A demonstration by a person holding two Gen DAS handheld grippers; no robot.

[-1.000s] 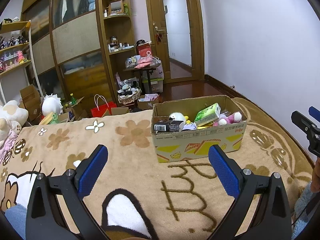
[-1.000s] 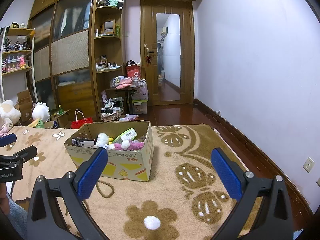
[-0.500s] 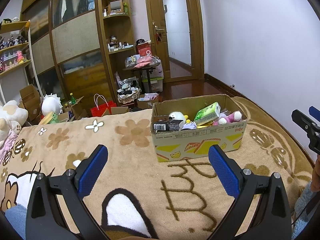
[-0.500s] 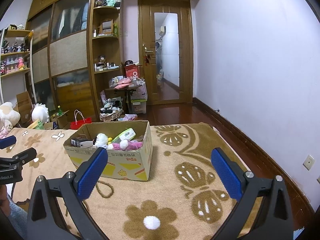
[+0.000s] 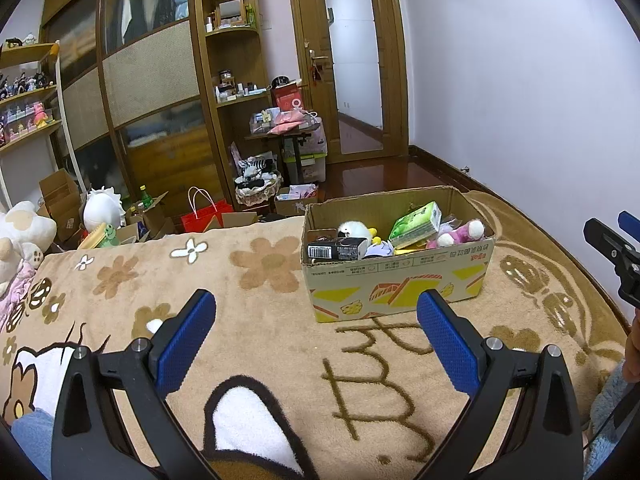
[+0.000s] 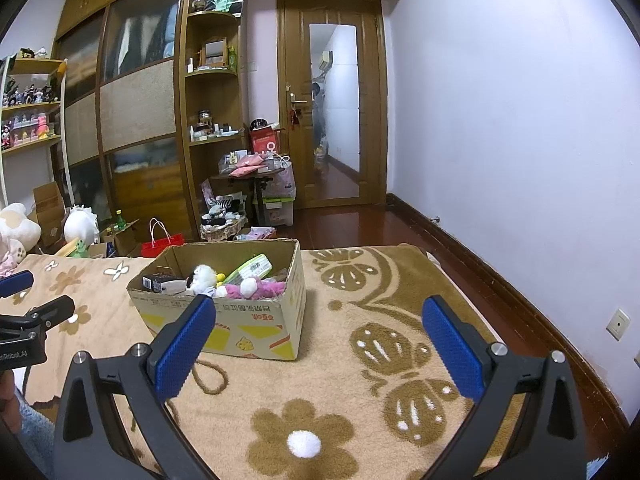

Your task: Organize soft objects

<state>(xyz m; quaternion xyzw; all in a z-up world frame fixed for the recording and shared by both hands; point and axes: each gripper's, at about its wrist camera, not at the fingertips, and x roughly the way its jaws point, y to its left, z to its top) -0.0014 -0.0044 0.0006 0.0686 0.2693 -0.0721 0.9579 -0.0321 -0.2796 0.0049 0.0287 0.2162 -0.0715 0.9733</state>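
Hardly anything has shifted over the last second: the left gripper (image 5: 316, 330) and the right gripper (image 6: 318, 338) hover in almost the same spots above the flowered blanket (image 5: 248, 320), both with their blue pads spread wide and nothing between them, and the cardboard box (image 5: 400, 276) sits just where it did. That stillness says little about progress; the scene would suit soft things already gathered into the box as well as a box waiting to be sorted out. Inside lie a white plush (image 5: 354, 230), a pink plush (image 5: 460, 234), a green tissue pack (image 5: 416, 222) and a black carton (image 5: 338, 249). What rests beneath them is hidden by the near wall. A cream plush (image 5: 18, 236) at the left edge is cut off, and the person shows only as 1 fingertip and a sleeve.
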